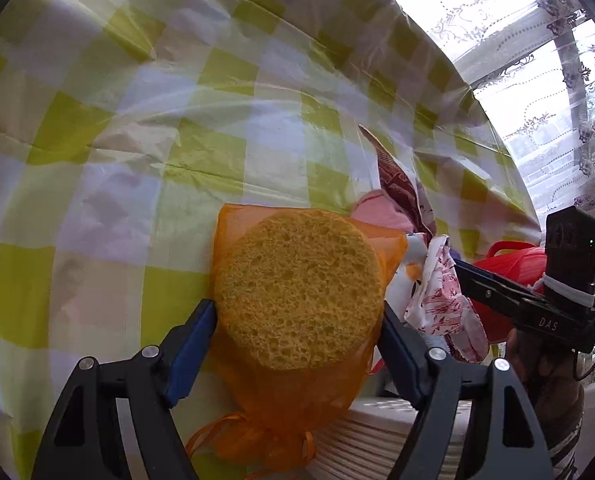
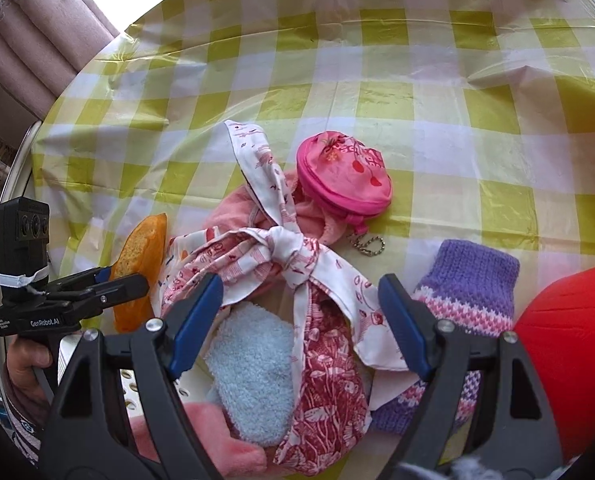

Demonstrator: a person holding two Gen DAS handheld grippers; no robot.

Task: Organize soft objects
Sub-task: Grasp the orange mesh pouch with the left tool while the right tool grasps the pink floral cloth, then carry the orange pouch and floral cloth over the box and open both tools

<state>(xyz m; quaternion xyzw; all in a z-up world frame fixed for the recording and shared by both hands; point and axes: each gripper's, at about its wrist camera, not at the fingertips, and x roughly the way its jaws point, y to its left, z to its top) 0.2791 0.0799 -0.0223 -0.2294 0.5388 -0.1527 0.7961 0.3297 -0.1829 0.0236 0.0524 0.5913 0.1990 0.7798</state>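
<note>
A round orange sponge [image 1: 297,288] in an orange mesh bag sits between the blue pads of my left gripper [image 1: 297,340], which press on its two sides. Its tied bag end hangs toward a white basket [image 1: 377,440]. From the right wrist view the sponge [image 2: 141,264] is edge-on in the left gripper [image 2: 125,280]. My right gripper [image 2: 299,320] is open above a knotted red-and-white patterned cloth [image 2: 289,248], with a light blue fluffy sock [image 2: 253,368] below and a purple knitted mitten [image 2: 469,280] beside its right pad. In the left wrist view the right gripper [image 1: 467,276] hangs over that pile.
A pink round pouch [image 2: 345,176] with a key chain lies on the green-checked tablecloth [image 2: 417,92], on a pink cloth [image 2: 233,204]. A red rounded object [image 2: 569,340] is at the right edge. Pink fleece [image 2: 201,436] lies in the perforated white basket [image 2: 129,392]. A hand [image 2: 21,360] holds the left gripper.
</note>
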